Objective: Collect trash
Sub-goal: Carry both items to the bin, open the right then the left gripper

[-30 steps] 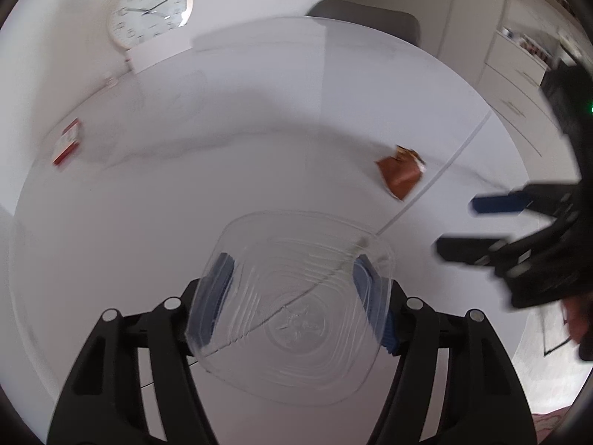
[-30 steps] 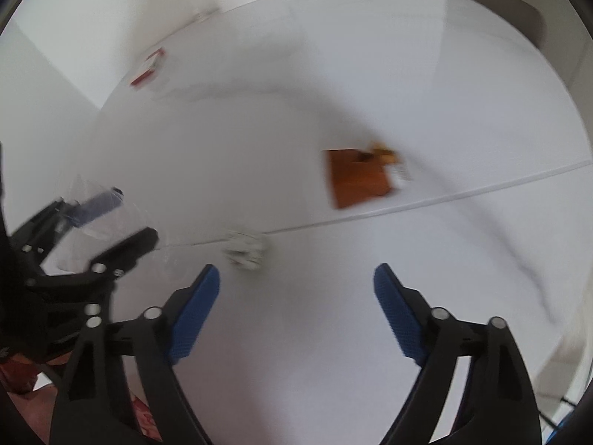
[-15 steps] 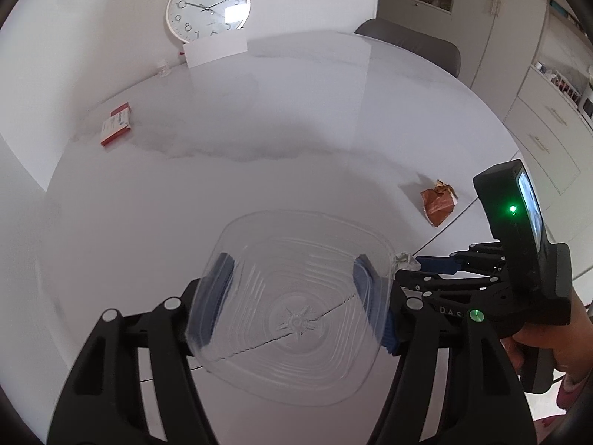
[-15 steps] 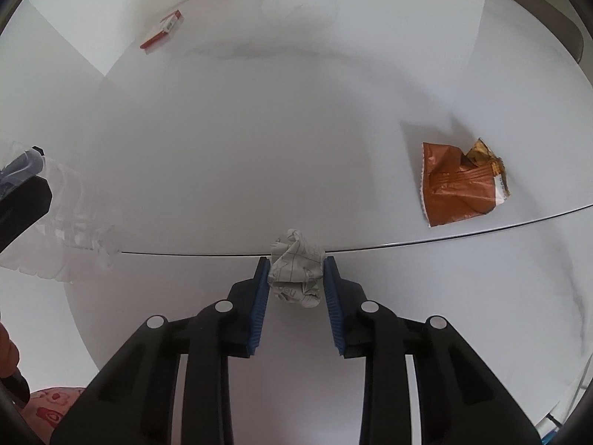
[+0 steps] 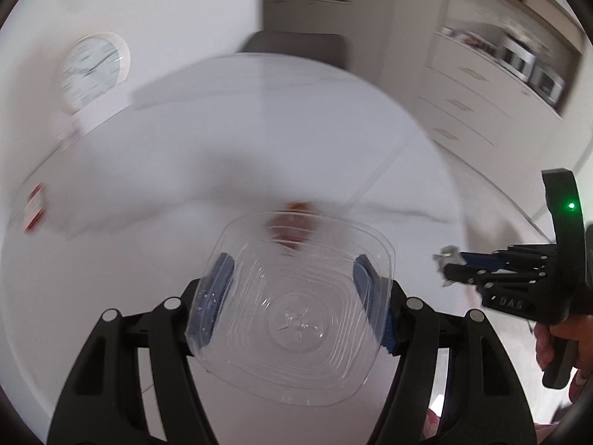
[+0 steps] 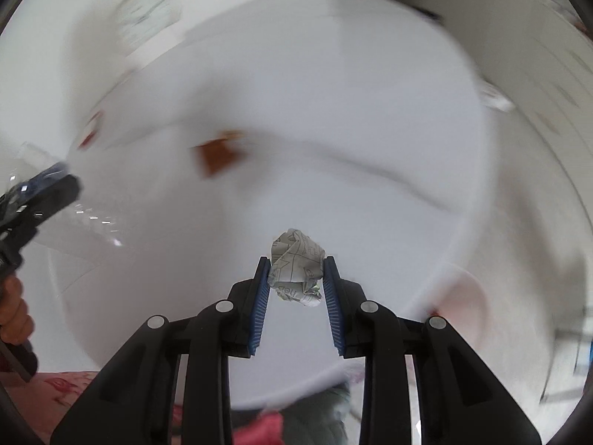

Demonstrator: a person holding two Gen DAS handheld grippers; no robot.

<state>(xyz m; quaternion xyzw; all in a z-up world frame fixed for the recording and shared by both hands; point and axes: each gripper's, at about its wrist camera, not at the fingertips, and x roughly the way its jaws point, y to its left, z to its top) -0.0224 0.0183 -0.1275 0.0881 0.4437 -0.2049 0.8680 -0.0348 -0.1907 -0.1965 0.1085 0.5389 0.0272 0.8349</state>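
My left gripper [image 5: 292,296] is shut on a clear plastic container [image 5: 296,319], its blue pads pressing on both sides, held above the white round table [image 5: 185,193]. My right gripper [image 6: 296,278] is shut on a crumpled paper ball [image 6: 296,267], lifted off the table. In the left wrist view that right gripper [image 5: 450,265] shows at the right edge with the paper ball [image 5: 448,252] at its tips. A brown snack wrapper [image 6: 218,154] lies on the table; in the left wrist view the wrapper [image 5: 296,222] sits just beyond the container's far rim. Both views are blurred.
A small red and white packet [image 5: 35,207] lies at the table's left edge. A white clock [image 5: 94,68] stands at the far side against the wall, and a grey chair [image 5: 296,46] behind the table. Cabinets [image 5: 481,104] fill the right background. A person's hand [image 5: 563,345] holds the right gripper.
My right gripper closed on the paper ball and lifted it off the table. Both grippers have swung across the table, and the wrapper now shows behind the container.
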